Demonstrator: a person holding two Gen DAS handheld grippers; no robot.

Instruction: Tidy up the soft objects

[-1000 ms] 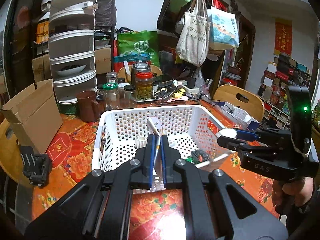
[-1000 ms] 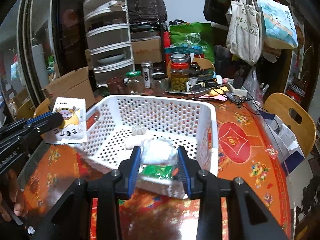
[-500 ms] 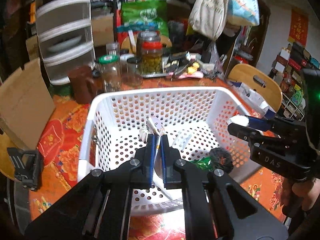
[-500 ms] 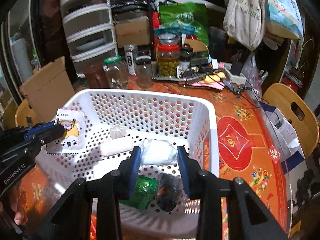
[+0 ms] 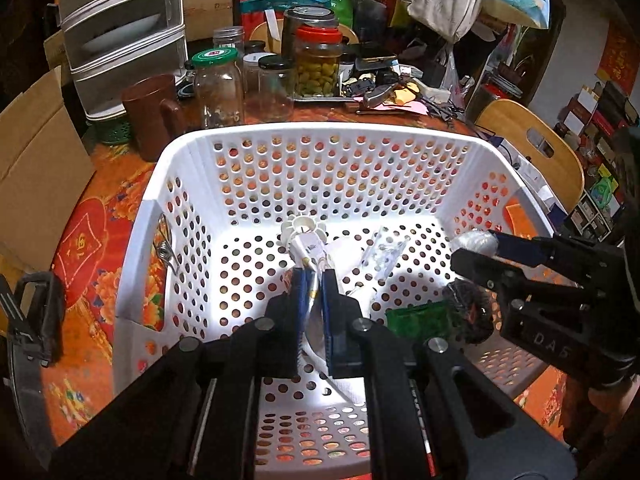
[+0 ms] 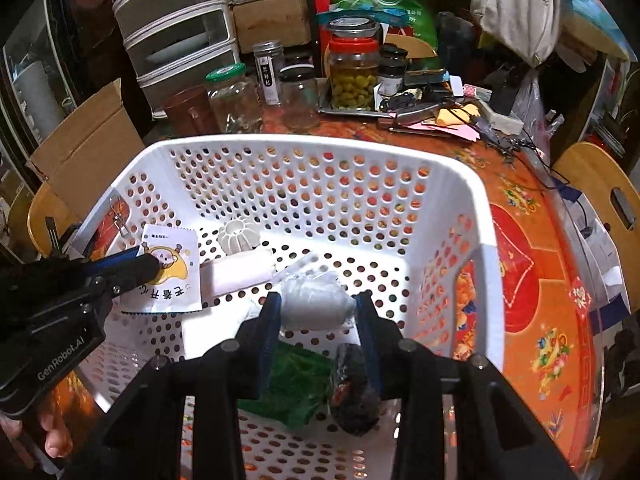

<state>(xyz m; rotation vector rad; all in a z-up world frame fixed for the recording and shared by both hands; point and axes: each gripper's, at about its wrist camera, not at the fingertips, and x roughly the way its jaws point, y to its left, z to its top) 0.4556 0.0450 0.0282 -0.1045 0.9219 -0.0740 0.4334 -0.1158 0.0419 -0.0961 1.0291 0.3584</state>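
A white perforated basket [image 5: 192, 184] [image 6: 452, 208] stands on the red patterned table. My left gripper [image 5: 314, 276] [image 6: 136, 258] is shut on a flat white sachet with a yellow cartoon print [image 6: 172, 276], seen edge-on in the left wrist view [image 5: 308, 248], and holds it inside the basket. My right gripper [image 6: 316, 304] [image 5: 476, 250] is shut on a soft white plastic-wrapped bundle [image 6: 316, 306] over the basket's right part. On the basket floor lie a green packet [image 6: 296, 376], a black scrunchie-like item [image 6: 354, 392], a white roll [image 6: 238, 272] and a white ribbed piece [image 6: 238, 236].
Glass jars [image 5: 218, 84] and a pickle jar [image 5: 318, 64] stand behind the basket with a brown mug [image 5: 150, 114]. A cardboard box [image 5: 32, 168] is at the left, stacked drawers [image 5: 124, 28] behind, wooden chairs [image 5: 532, 152] at the right.
Both grippers have moved forward and down into the basket with their loads. The basket fills more of both views; the green packet and black item now lie under my right gripper.
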